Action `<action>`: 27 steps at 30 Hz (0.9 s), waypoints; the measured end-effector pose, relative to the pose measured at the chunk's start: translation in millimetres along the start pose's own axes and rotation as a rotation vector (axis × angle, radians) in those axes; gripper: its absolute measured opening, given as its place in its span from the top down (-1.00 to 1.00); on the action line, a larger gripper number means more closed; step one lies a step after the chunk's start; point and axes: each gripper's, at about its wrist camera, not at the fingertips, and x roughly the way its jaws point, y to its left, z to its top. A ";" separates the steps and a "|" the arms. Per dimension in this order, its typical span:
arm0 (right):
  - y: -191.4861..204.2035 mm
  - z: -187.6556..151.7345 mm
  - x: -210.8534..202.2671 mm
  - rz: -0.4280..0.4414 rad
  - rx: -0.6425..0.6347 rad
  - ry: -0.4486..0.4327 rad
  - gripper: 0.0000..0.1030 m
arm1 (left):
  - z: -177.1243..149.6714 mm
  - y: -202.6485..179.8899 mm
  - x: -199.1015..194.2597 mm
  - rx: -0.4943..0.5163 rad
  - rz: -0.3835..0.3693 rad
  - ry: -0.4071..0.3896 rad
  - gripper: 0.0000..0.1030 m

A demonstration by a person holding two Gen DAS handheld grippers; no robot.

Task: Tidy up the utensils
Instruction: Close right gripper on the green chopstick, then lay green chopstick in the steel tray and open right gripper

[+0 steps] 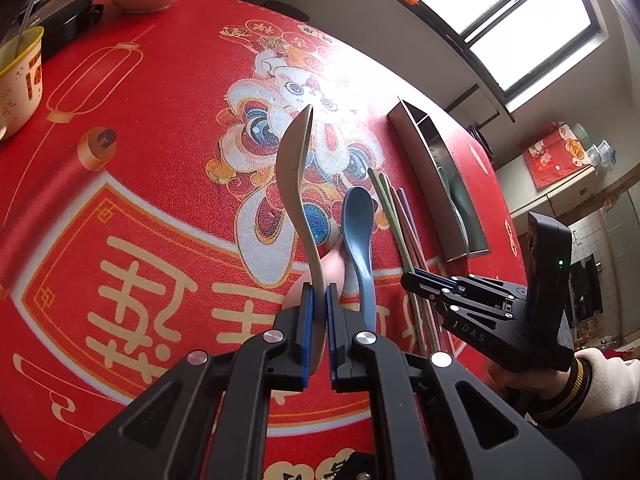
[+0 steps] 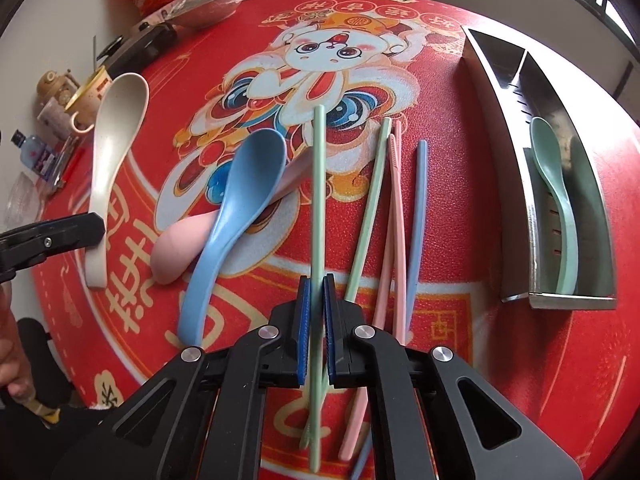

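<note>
Since our right hand-held gripper (image 2: 316,304) clamps green chopstick (image 2: 318,184) lengthwise, metal tray (image 2: 560,300) sits right, parallel; left hand-held gripper (image 1: 319,304) holds beige spoon (image 1: 294,168).

Right tool (image 2: 316,292) clamps green chopstick (image 2: 319,184) w/ blue spoon (image 2: 236,208) beside.

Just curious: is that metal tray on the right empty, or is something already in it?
Not empty. The metal tray holds one green spoon lying in its near compartment; the far one looks bare.

Beige spoon (image 1: 294,184), green chopstick (image 2: 319,200) lifted
</note>
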 end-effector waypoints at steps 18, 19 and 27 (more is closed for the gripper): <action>-47.1 -2.0 -62.6 0.158 0.154 -0.244 0.89 | 19.2 -20.7 17.8 0.030 -0.009 0.006 0.88; -49.1 -0.8 -66.0 0.165 0.159 -0.256 0.89 | 20.3 -22.2 18.7 0.030 -0.008 0.006 0.88; -92.8 20.3 -87.8 0.144 0.260 -0.324 0.89 | 31.4 -32.4 20.8 -0.001 -0.020 -0.002 0.88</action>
